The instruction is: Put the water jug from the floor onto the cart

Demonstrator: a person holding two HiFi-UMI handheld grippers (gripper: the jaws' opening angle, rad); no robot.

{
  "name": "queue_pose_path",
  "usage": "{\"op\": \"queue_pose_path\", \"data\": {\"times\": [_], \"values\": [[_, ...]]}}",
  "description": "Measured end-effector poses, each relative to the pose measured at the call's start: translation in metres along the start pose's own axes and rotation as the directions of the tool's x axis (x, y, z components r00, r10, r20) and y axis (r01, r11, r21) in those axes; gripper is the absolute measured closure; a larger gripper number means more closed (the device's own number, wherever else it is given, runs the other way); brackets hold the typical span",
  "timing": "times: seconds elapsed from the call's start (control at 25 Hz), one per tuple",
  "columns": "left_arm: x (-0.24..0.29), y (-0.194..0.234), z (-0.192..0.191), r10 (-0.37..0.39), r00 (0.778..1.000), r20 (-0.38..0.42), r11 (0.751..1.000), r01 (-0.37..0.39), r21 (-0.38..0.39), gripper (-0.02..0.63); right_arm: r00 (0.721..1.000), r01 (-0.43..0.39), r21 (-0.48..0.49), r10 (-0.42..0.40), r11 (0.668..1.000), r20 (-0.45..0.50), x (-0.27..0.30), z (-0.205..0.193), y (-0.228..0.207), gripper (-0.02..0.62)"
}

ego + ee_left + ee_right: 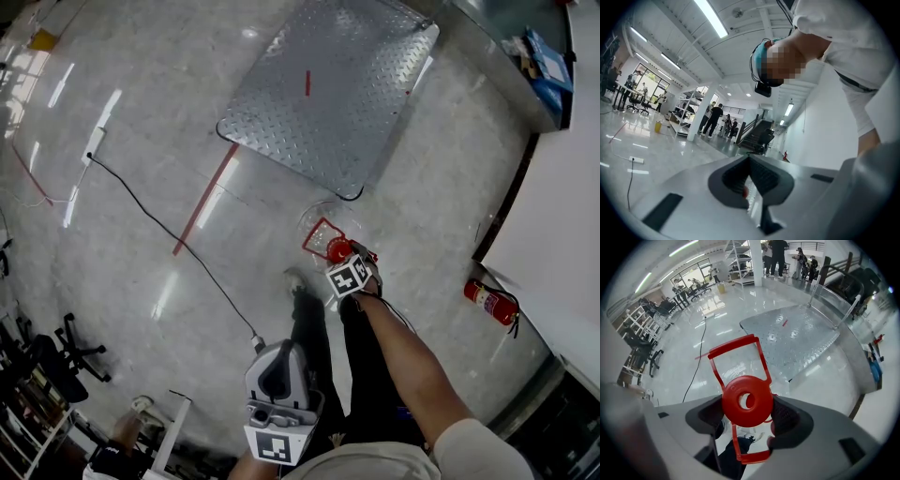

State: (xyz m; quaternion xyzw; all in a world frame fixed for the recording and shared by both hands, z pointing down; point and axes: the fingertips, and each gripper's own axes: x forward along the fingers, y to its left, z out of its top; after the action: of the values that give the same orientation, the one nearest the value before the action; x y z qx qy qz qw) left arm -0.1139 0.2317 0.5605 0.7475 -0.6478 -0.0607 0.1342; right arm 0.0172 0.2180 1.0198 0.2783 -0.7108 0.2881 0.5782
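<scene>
- Grey left hand-held gripper (750, 180), one of two, is held level close to the person, jaws closed together on nothing.
- One clear water jug (321, 225) is seen upright on the floor (169, 169); its red cap (747, 401) is flanked by the wide-spread jaws of the downward-pointed right hand-held gripper (749, 418).
- One steel cart (328, 84) is parked just beyond.

**Head view.** The cart (328, 89) deck is cut off by the upper edge. The water jug (319, 230) is clear, so its outline on the pale floor is faint, and its red cap is largely covered by the right gripper (339, 255).

**Right gripper view.** The jug's body below the cap (747, 401) lies behind the gripper housing.

**Left gripper view.** The distant standing figures (712, 119) are too small to detail.
</scene>
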Motion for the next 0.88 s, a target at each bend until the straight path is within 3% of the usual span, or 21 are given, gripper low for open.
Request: {"op": "queue_pose_path", "data": {"times": [0.2, 0.52, 0.88], "values": [[0.009, 0.001, 0.016, -0.008, 1.000, 0.011, 1.000, 0.008, 0.013, 0.602, 1.000, -0.003, -0.036, 0.002, 0.999, -0.023, -0.025, -0.004, 0.003, 0.285], [0.020, -0.003, 0.090, -0.030, 0.997, 0.076, 0.999, 0.027, 0.033, 0.602, 0.997, -0.064, -0.058, 0.061, 0.996, -0.056, -0.149, 0.001, 0.007, 0.284], [0.055, -0.021, 0.173, -0.180, 0.967, 0.182, 0.983, 0.171, 0.065, 0.602, 0.999, 0.020, -0.044, -0.018, 0.999, 0.035, -0.268, 0.063, -0.042, 0.285]]}}
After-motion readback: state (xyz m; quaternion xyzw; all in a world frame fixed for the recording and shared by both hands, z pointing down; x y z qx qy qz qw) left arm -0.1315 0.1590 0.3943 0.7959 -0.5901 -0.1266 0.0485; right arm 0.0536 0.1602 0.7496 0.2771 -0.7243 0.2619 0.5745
